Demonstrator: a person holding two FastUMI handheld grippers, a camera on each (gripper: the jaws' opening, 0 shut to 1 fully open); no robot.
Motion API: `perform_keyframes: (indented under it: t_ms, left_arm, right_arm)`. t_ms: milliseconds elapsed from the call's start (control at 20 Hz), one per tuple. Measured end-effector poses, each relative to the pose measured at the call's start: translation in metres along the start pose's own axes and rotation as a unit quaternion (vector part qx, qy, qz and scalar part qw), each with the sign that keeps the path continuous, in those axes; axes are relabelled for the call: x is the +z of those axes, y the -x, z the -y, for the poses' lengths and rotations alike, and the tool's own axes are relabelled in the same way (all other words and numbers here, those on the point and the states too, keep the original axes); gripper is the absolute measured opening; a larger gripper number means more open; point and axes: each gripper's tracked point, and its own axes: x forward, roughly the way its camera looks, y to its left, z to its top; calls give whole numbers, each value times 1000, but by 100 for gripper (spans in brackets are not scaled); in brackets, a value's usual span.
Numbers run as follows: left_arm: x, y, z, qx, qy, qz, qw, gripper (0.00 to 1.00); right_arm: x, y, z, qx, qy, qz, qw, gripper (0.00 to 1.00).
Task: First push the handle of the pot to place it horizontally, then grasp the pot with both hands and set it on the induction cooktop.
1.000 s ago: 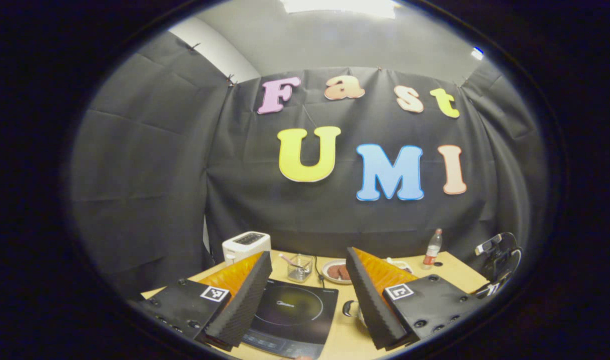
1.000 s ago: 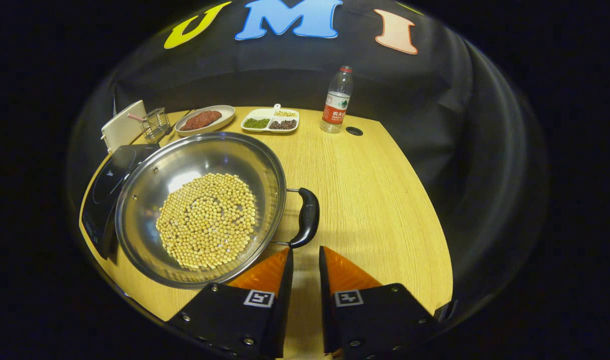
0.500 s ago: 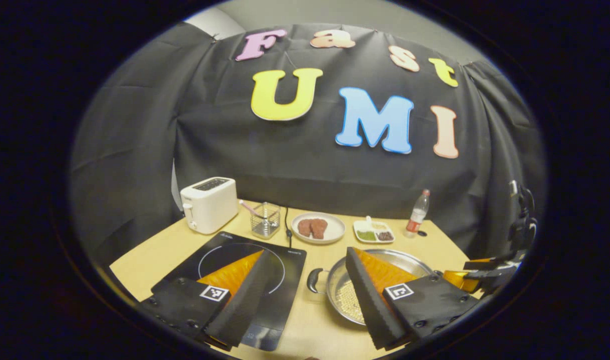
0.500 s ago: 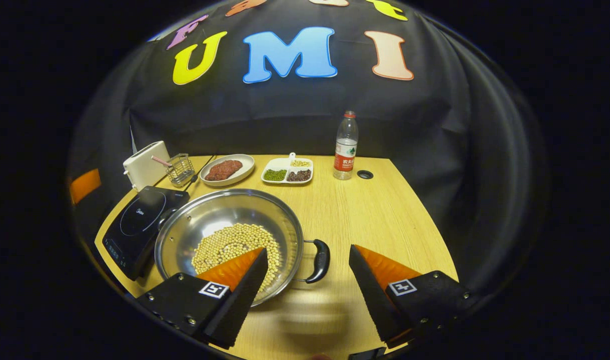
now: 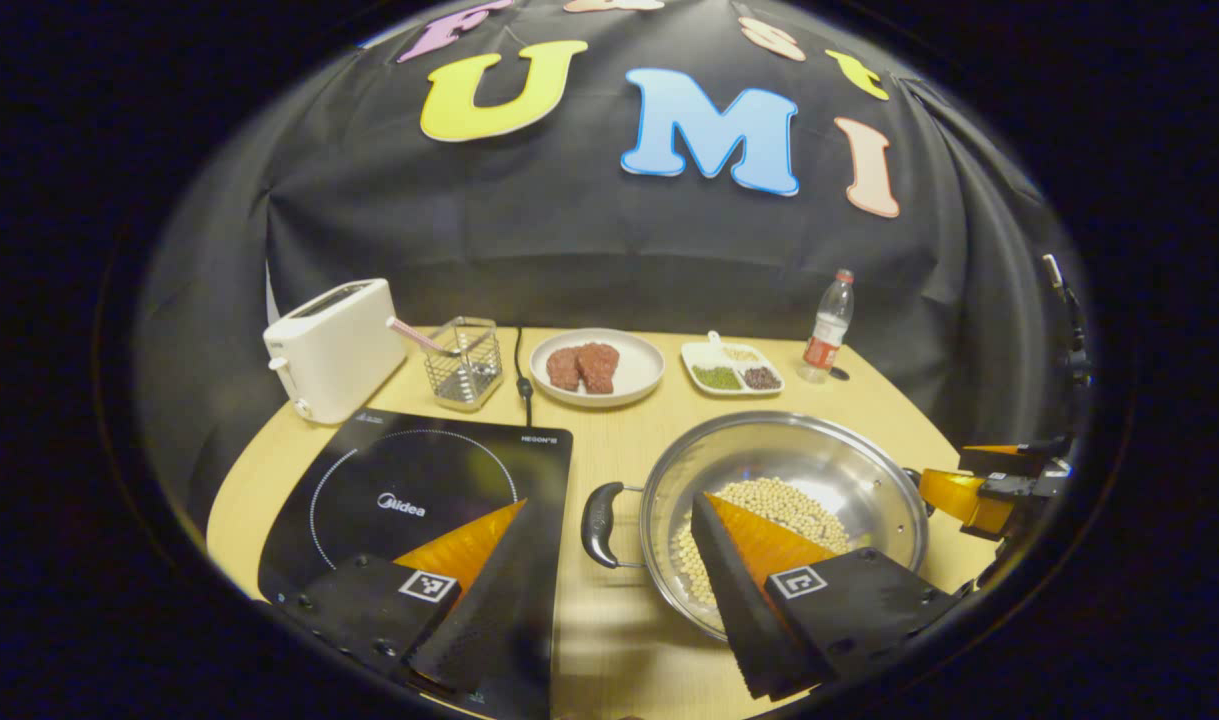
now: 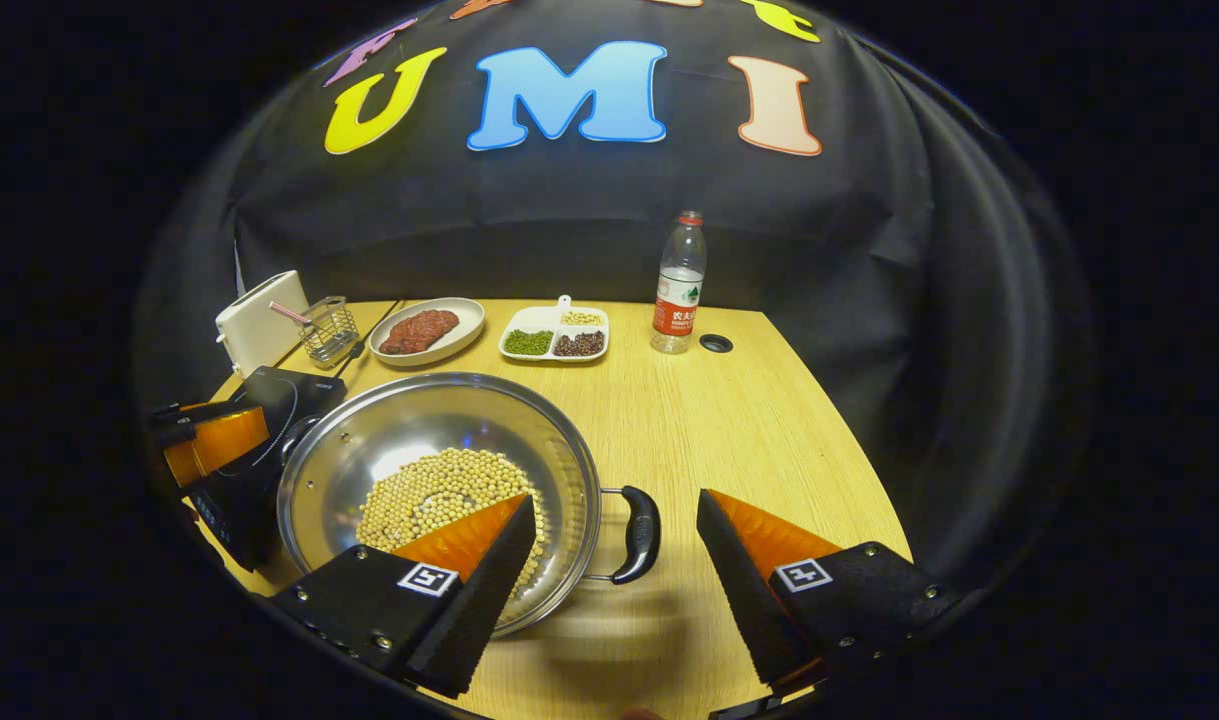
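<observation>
A steel pot (image 5: 829,470) (image 6: 409,430) with soybeans (image 5: 784,500) (image 6: 429,495) stands on the wooden table, its two black handles lying left and right. My left gripper (image 5: 614,510) is open above the pot's left handle (image 5: 599,510), one finger over the black induction cooktop (image 5: 409,490), the other over the pot. Open too, my right gripper (image 6: 614,505) straddles the right handle (image 6: 641,535) without touching it. The cooktop (image 6: 269,400) lies just left of the pot. In each view the other gripper (image 5: 979,490) (image 6: 209,440) shows beyond the pot.
Along the back stand a white toaster (image 5: 329,345), a wire basket (image 5: 464,360), a plate of meat (image 5: 594,365), a divided dish of beans (image 5: 734,370) and a water bottle (image 5: 827,330). The table (image 6: 749,420) is bare wood right of the pot.
The left gripper view tilted down from the wall until cooktop and pot came into sight. My right gripper opened from nearly shut and backed off to straddle the right handle.
</observation>
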Motion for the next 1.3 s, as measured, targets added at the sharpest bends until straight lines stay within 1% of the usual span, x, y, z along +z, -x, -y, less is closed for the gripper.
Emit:
perform_keyframes:
  t_ms: [50, 100, 150, 200, 250, 300, 350, 400, 700, 750, 800, 850, 900, 950, 1000, 1050, 1100, 1150, 1200, 1250, 1300]
  left_arm:
    - [-4, -10, 1, -5, 0, -11, 1000, 98]
    - [-7, -18, -1, -7, -1, -20, 1000, 95]
    - [-10, -25, -1, -8, -2, -29, 1000, 98]
    - [-13, -30, -1, -10, -1, -36, 999, 98]
    - [-15, -35, -1, -11, -2, -43, 999, 96]
    - [-18, -41, 0, -13, -3, -51, 999, 100]
    - [-21, -46, 0, -13, -5, -58, 998, 100]
    - [-22, -50, 0, -14, -7, -64, 998, 98]
    - [-24, -65, 7, -20, -26, -79, 996, 100]
    - [-27, -68, 9, -23, -25, -85, 996, 98]
    - [-29, -68, 9, -18, -28, -92, 995, 96]
    - [-28, -71, 8, -17, -34, -91, 995, 92]
    - [-30, -73, 4, -10, -41, -96, 995, 92]
    - [-30, -75, 2, -6, -45, -96, 994, 88]
    - [-31, -76, -1, 0, -48, -98, 994, 81]
    - [-32, -80, -3, -2, -46, -97, 994, 74]
    - [-32, -76, -1, -2, -45, -98, 994, 69]
    - [-31, -76, 0, -1, -48, -96, 994, 72]
    - [-32, -77, -1, 1, -52, -99, 994, 72]
    - [-31, -76, -1, 1, -57, -98, 994, 75]
    - [-32, -77, 0, -1, -61, -99, 993, 71]
  right_arm:
    - [-2, -2, 2, -6, -3, -5, 1000, 99]
    - [-4, -4, 3, -10, -7, -10, 1000, 100]
    - [-5, -6, 3, -12, -12, -14, 1000, 100]
    - [-6, -9, 3, -13, -15, -19, 1000, 100]
    - [-8, -11, 2, -14, -19, -23, 999, 100]
    - [-9, -13, 1, -14, -24, -26, 999, 99]
    - [-12, -15, 0, -15, -27, -31, 999, 99]
    - [-14, -17, -2, -14, -30, -36, 999, 99]
    - [-27, -33, -10, -8, -36, -69, 997, 99]
    - [-28, -35, -11, -8, -38, -72, 997, 99]
    - [-28, -35, -12, -7, -38, -76, 996, 100]
    - [-30, -37, -11, -8, -38, -79, 996, 95]
    - [-31, -38, -10, -12, -38, -84, 996, 84]
    - [-32, -40, -6, -18, -37, -87, 995, 82]
    - [-33, -40, -3, -21, -41, -88, 995, 71]
    - [-33, -38, -5, -18, -50, -90, 995, 65]
    - [-35, -40, -4, -15, -57, -94, 994, 64]
    - [-38, -41, -5, -14, -60, -101, 993, 64]
    - [-38, -40, -5, -15, -59, -104, 993, 64]
    - [-37, -41, -5, -15, -56, -104, 993, 61]
    - [-38, -38, -5, -15, -54, -107, 993, 61]
